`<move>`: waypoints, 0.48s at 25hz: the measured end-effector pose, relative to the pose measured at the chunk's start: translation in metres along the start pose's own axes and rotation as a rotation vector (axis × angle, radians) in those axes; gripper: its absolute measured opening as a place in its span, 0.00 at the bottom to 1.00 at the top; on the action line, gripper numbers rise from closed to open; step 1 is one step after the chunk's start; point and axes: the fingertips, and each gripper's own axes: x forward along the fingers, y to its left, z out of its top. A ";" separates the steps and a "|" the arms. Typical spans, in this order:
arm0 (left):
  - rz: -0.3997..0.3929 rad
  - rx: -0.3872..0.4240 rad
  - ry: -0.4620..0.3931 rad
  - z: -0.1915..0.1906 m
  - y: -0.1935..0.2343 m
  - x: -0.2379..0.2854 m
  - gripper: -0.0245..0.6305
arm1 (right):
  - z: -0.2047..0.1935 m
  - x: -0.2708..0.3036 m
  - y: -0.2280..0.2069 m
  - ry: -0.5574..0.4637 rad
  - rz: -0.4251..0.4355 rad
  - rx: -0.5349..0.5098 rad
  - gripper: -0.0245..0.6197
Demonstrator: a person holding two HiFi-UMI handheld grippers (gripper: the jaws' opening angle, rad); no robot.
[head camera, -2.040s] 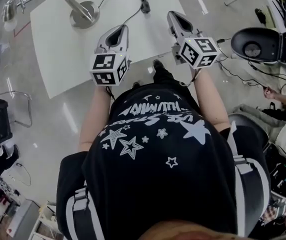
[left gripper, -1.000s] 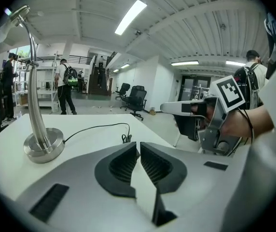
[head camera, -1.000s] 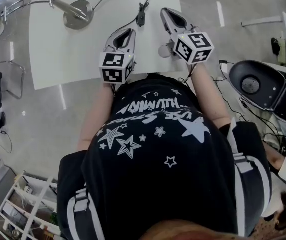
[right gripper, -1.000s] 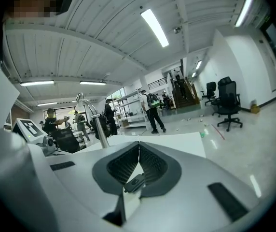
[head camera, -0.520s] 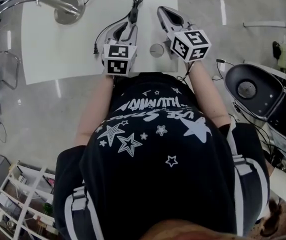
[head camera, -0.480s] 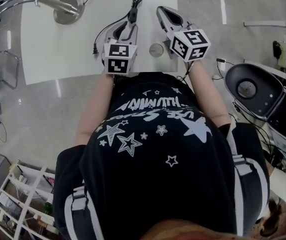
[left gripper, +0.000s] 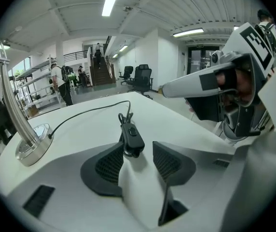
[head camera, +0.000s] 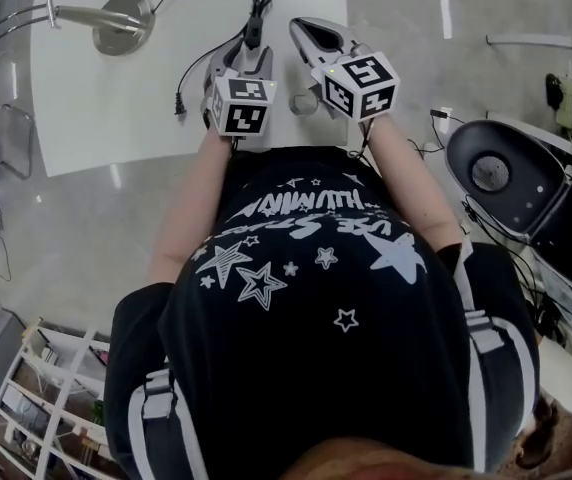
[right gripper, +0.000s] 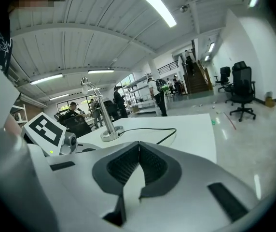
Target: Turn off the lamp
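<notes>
The chrome lamp's round base (head camera: 121,13) stands at the far left of the white table (head camera: 106,98). Its black cord runs right to an inline switch (head camera: 255,23). In the left gripper view the switch (left gripper: 132,138) lies on the table between the tips of my left gripper (left gripper: 138,148). Those jaws are opening; the switch sits close to the left pad (left gripper: 110,164) and the pads do not press it. The lamp base (left gripper: 32,146) and stem stand at the left. My right gripper (head camera: 301,28) hovers beside it, shut with nothing held (right gripper: 138,149).
The cord's loose plug (head camera: 179,103) lies near the table's front edge. A small round grey disc (head camera: 304,104) sits under the right gripper. A black-and-white round machine (head camera: 496,173) stands on the floor at the right. People and office chairs are far behind.
Both grippers moved away from the body over the table and lower. The left gripper reached the cord's switch, which now lies between its jaws.
</notes>
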 end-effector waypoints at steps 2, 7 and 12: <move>0.014 0.001 0.028 -0.003 0.002 0.004 0.32 | -0.003 0.005 0.001 0.027 0.023 -0.016 0.05; 0.039 -0.020 0.040 -0.003 0.009 0.005 0.32 | -0.009 0.022 0.010 0.110 0.105 -0.072 0.05; 0.016 -0.047 0.044 0.001 0.005 0.008 0.31 | -0.021 0.041 0.016 0.209 0.171 -0.114 0.05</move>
